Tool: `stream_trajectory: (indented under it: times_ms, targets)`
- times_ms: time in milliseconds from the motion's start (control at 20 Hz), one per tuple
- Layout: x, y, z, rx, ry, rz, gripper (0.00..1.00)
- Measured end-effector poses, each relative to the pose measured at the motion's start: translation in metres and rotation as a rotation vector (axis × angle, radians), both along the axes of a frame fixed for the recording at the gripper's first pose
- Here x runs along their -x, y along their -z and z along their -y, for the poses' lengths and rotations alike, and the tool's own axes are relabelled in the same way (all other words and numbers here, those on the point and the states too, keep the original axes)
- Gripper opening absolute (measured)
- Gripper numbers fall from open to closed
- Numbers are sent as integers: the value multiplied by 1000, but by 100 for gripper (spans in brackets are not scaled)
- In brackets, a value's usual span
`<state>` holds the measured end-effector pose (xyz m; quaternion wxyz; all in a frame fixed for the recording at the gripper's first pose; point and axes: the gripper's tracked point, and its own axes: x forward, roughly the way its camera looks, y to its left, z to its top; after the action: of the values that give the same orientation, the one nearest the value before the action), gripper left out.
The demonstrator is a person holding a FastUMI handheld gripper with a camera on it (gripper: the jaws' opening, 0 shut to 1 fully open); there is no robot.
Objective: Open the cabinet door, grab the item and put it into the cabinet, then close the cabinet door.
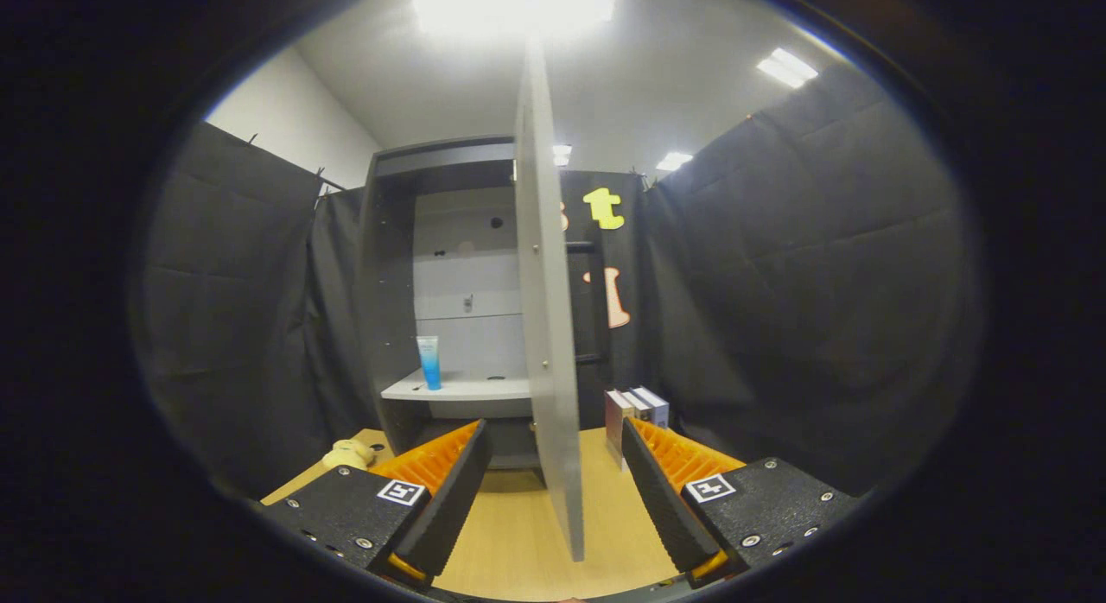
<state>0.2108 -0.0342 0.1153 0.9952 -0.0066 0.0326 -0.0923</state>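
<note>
A grey cabinet [406, 301] stands at the back of the wooden table. Its door [546, 326] is swung wide open and points edge-on toward me, its free edge reaching in between my fingers. A blue tube [429, 362] stands upright on the cabinet's white shelf [458, 387], left of the door. My gripper [553, 465] is open, with a finger on each side of the door's lower edge, neither visibly touching it. A black handle [594, 301] shows on the door's far side.
Several small boxes [638, 410] stand on the table [518, 534] to the right of the door, just beyond my right finger. A yellow soft thing [347, 453] lies near the table's left edge, beside my left finger. Black cloth walls close the booth on both sides.
</note>
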Motion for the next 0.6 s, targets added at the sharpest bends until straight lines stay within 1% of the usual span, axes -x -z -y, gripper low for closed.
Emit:
stream_trajectory:
  times_ms: [100,350,600]
  targets:
    - [-1,-5,26,2,59,2,93]
    - [-15,-22,74,9,151,20,93]
    - [-40,-46,100,-39,198,31,93]
